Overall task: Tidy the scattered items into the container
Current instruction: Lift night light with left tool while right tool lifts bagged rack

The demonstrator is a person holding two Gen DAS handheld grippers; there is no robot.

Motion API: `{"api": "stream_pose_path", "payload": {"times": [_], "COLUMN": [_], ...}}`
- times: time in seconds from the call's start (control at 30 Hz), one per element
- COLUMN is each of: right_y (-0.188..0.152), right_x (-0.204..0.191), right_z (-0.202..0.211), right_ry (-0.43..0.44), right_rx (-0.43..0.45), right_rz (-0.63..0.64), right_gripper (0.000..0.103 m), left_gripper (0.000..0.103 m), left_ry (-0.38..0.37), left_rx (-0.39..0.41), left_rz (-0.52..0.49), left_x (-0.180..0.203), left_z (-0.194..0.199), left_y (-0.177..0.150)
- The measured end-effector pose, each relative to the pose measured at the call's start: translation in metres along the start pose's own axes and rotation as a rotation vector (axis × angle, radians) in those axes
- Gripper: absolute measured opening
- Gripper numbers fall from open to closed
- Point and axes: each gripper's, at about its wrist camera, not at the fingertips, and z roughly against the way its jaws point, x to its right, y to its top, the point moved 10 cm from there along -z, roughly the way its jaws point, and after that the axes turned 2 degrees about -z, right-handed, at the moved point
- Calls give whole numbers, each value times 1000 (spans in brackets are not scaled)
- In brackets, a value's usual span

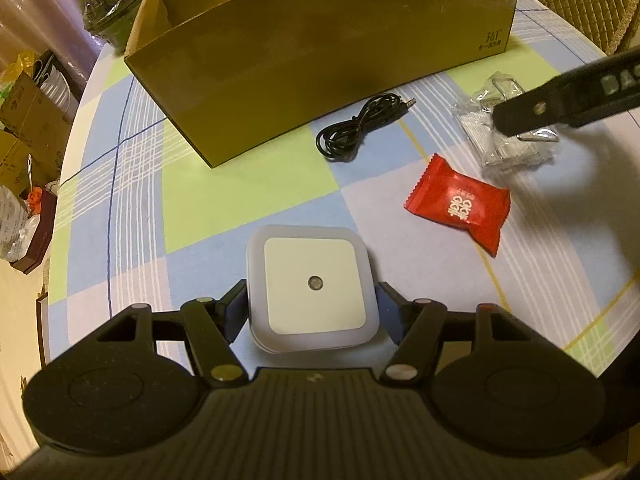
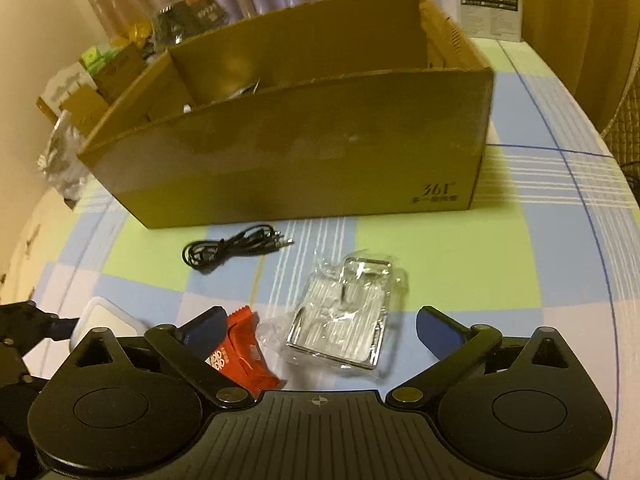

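Your left gripper (image 1: 310,306) pinches the white night light (image 1: 313,289) on the near worktop (image 1: 248,196). Your right gripper (image 2: 320,330) is wide open, holding nothing, over the clear packet (image 2: 346,312). Cardboard box (image 2: 304,148) sits far, red candy (image 1: 460,206) between.

The box (image 1: 320,64) loses its top to the upper edge of the left wrist frame, so its inside is out of sight there. In the right wrist view the front wall hides most of the box's contents; only dark, unreadable shapes show at upper centre. The small print under "361" is too blurred to read. The right gripper (image 2: 320,332) covers the lower part of the red packet (image 2: 244,356) and most of the white light (image 2: 106,320). The clear bag's (image 2: 344,312) contents cannot be made out.
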Motion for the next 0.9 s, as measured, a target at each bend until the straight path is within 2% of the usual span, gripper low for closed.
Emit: {"api": "stream_pose_path", "payload": {"times": [0.2, 0.23, 0.27, 0.3, 0.37, 0.43, 0.9], "right_y": [-4, -4, -5, -6, -9, -10, -14], "right_x": [13, 14, 14, 14, 13, 13, 3], "right_z": [-16, -17, -19, -21, -23, -20, 27], "right_ry": [-46, -49, -48, -49, -59, -79, -85], "right_rx": [-18, -20, -29, -41, -52, -44, 4], "right_rz": [-51, -48, -39, -29, -9, 2, -2], "right_gripper": [103, 98, 84, 80, 64, 58, 57], "left_gripper": [62, 62, 63, 63, 62, 62, 62], "left_ry": [-1, 0, 0, 1, 2, -1, -9], "left_rx": [-1, 0, 1, 2, 2, 2, 39], "left_rz": [5, 4, 3, 1, 0, 3, 45], "left_x": [-2, -2, -2, -2, -1, -2, -10], "left_z": [-1, -1, -1, -1, -1, -1, 26], "left_y": [0, 0, 0, 0, 0, 0, -3]}}
